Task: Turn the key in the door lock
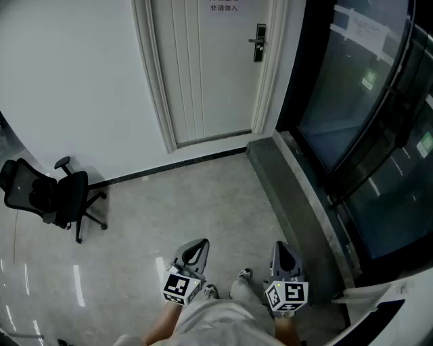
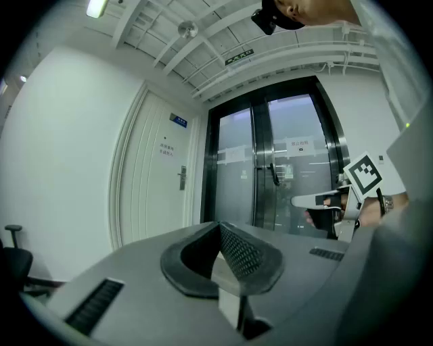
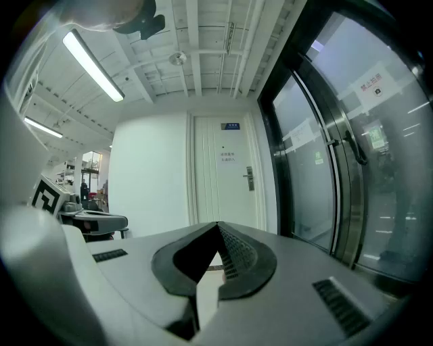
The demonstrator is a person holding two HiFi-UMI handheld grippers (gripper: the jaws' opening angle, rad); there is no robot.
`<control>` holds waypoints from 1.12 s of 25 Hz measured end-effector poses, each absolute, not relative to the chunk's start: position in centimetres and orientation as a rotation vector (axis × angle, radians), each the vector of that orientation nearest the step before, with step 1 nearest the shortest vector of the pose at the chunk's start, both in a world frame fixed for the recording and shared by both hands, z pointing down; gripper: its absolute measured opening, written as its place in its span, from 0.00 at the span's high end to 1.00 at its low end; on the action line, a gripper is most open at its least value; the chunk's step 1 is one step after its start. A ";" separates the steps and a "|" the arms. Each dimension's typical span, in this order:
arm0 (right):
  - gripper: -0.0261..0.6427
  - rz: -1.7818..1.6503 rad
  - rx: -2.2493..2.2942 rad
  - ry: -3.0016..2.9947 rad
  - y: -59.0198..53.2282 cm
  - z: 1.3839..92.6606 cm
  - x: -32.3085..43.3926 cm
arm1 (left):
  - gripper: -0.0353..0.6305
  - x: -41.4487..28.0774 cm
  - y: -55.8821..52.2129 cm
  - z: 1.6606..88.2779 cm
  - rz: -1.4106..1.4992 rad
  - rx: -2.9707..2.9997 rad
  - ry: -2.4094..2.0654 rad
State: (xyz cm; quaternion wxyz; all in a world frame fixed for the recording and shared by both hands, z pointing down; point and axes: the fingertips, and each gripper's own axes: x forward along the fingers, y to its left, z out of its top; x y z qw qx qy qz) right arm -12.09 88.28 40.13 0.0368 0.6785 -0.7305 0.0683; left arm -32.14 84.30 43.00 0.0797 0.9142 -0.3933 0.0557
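Ahead, door (image 1: 203,74) sign (image 1: 223,7): "非请勿入"

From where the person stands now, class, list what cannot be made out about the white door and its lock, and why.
- Door lock: whether a key sits in it; too small and distant in all three views.
- Door sign: cut off by the head view's top edge; print too small in both gripper views.

I see my grey plastic left gripper (image 1: 200,244) and matching right gripper (image 1: 282,246) — each with a black-and-white marker cube (image 1: 181,287) and dark ribbed pads (image 2: 240,253) — plus light grey clothing (image 1: 226,321).
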 end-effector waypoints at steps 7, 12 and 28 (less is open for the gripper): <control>0.96 0.224 2.057 -2.281 87.1 40.3 -10.2 | 0.94 -29.2 82.9 41.5 0.096 2.768 -1.218; 0.96 0.199 2.041 -2.302 86.4 39.0 -7.9 | 0.94 -26.2 83.0 40.5 0.099 2.782 -1.206; 0.96 0.187 2.016 -2.347 89.0 40.1 -1.7 | 0.94 -20.9 85.7 42.1 0.144 2.717 -1.258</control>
